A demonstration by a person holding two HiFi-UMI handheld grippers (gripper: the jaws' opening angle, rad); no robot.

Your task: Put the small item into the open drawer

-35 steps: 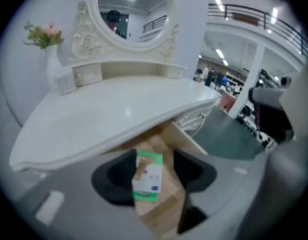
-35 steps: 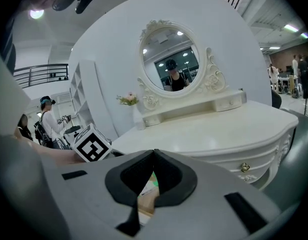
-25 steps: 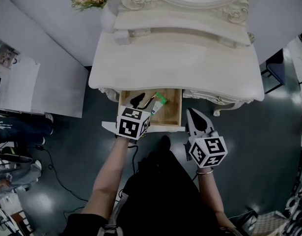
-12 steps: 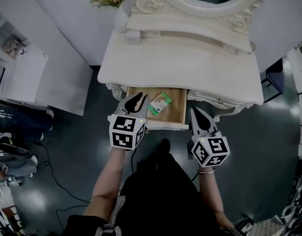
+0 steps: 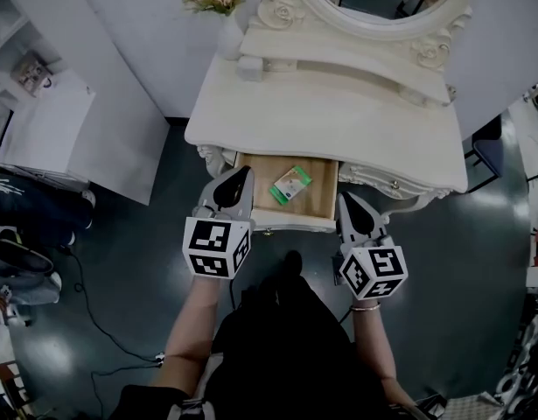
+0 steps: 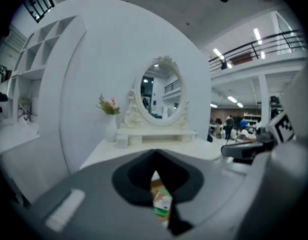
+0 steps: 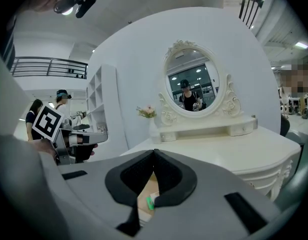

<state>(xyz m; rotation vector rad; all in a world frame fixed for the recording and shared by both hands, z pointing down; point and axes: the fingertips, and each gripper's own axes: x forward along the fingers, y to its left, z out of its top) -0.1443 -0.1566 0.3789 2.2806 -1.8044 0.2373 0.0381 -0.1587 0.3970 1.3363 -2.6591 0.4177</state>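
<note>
Packet (image 5: 290,185) lies flat in the open drawer (image 5: 324,205), clear of both grippers.
The green-and-white packet rests on the wooden drawer floor below the white dressing table (image 5: 330,121). The left gripper (image 5: 242,175) hangs at the drawer's left front corner, jaws closing tip to tip on nothing (the packet shows beyond them). The right gripper (image 5: 345,201) hovers by the right corner, jaws pressed together and empty.

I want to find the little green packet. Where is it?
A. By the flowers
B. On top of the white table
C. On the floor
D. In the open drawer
D: the little green packet lies flat on the wooden bottom of the open drawer, just under the front edge of the white table.
</note>
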